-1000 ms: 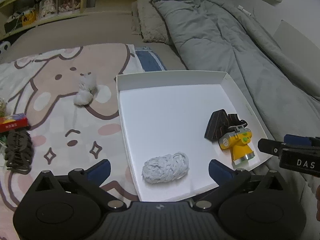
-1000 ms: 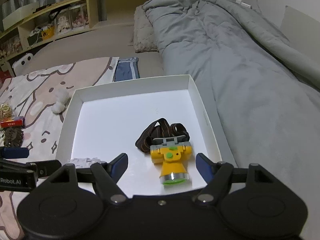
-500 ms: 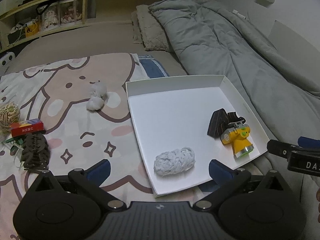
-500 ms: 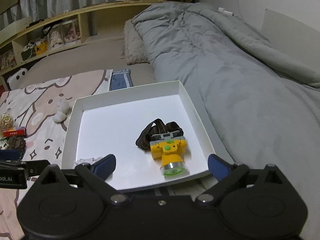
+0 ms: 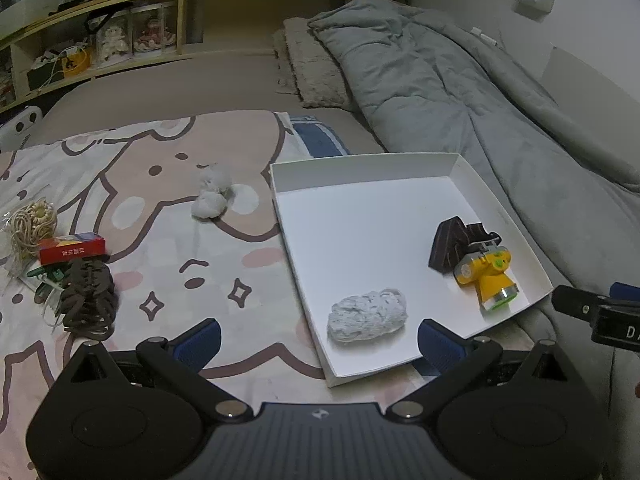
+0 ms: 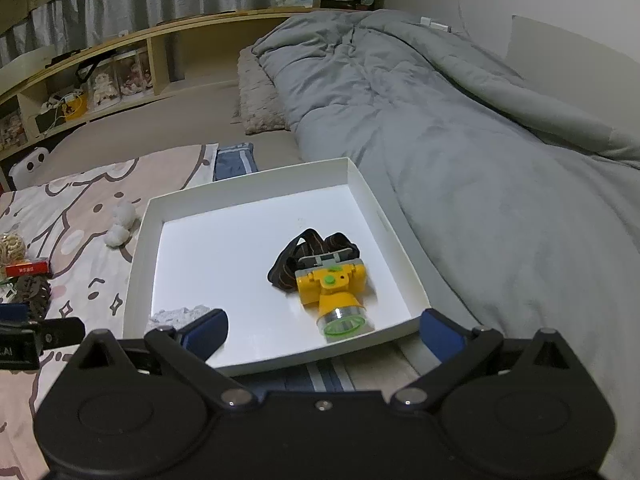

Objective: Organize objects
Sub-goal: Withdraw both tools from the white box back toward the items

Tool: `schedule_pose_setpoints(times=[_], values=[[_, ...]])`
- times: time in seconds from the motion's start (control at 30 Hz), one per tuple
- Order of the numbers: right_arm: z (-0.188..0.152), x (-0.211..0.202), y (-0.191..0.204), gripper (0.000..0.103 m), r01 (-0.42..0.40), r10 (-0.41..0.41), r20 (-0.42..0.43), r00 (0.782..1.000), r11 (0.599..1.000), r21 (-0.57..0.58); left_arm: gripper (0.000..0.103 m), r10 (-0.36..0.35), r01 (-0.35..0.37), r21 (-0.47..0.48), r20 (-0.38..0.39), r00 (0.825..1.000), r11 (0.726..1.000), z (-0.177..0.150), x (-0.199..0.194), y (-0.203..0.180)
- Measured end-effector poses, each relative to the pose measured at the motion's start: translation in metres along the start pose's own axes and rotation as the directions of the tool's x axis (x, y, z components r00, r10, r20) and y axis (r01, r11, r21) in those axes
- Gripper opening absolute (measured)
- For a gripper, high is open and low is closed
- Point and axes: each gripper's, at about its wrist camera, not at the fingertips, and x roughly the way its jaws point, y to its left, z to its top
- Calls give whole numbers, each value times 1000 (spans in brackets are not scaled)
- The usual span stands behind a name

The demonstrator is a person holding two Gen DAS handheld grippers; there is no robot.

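A white tray (image 5: pixel 360 168) lies on the bed, holding a grey-white knitted bundle (image 5: pixel 367 316) and a yellow headlamp (image 5: pixel 482 270) with a dark strap. The tray (image 6: pixel 244 184) and headlamp (image 6: pixel 334 286) also show in the right wrist view. On the cartoon blanket lie a white fluffy item (image 5: pixel 210 196), a red box (image 5: pixel 72 247), a brown hair-tie bundle (image 5: pixel 88 300) and a beige cord bundle (image 5: pixel 30 222). My left gripper (image 5: pixel 318 340) is open and empty, above the tray's near-left corner. My right gripper (image 6: pixel 324 332) is open and empty, at the tray's near edge.
A grey duvet (image 6: pixel 460 152) covers the right side of the bed. A beige pillow (image 5: pixel 316 68) lies at the head. A wooden shelf (image 5: pixel 120 40) with dolls runs along the back. A blue striped cloth (image 6: pixel 234 160) sits behind the tray.
Both grippers have drawn back and up from the tray, so more of the blanket and its loose items shows. The right gripper's jaws have spread wider. Objects in the tray have not moved.
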Motion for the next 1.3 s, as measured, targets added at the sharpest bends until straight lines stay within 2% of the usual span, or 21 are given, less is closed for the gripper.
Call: schedule_pose_setpoints(times=[0.3, 0.6, 0.9, 1.3], values=[[4, 8, 18, 103, -30, 30, -9, 1000, 999, -29, 103, 15, -15, -7, 32, 999, 1000, 7, -4, 19], [20, 18, 60, 103, -106, 107, 5, 994, 993, -53, 103, 99, -98, -16, 74, 992, 995, 21, -21, 58], [36, 25, 114, 103, -179, 183, 23, 983, 978, -104, 103, 210, -206, -43, 94, 973, 978, 31, -39, 109], [56, 38, 186, 103, -273, 280, 27, 960, 950, -152, 103, 317, -306, -100, 118, 941, 947, 31, -51, 173]])
